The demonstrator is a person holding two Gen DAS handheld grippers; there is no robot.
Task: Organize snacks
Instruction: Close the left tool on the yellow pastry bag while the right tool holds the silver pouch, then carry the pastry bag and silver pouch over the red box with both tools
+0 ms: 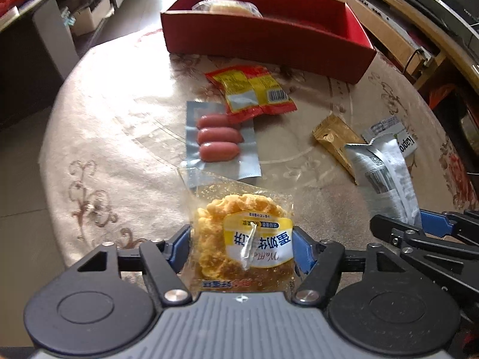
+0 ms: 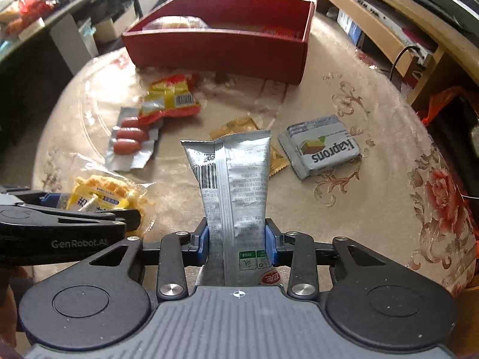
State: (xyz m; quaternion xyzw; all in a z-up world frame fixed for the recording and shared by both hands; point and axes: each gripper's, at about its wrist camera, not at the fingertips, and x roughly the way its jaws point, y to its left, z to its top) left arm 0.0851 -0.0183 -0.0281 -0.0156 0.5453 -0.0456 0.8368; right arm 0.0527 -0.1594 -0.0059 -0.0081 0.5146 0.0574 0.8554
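Two wrist fisheyes, both looking steeply down and forward over the same round desk (image 1: 119, 125).

Each camera sits just behind its own tongs, very near what they hold, facing the red box (image 1: 269, 39) at the far edge. The left view looks from the left, the right view from beside it; both share the box, the sausage pack (image 2: 131, 140), the red-yellow packet (image 2: 170, 98), and each sees the other's tongs at its edge.

The red box's (image 1: 269, 39) near wall hides most of the wrapped snack (image 1: 227, 7) inside; shelf items at far left are blurred.
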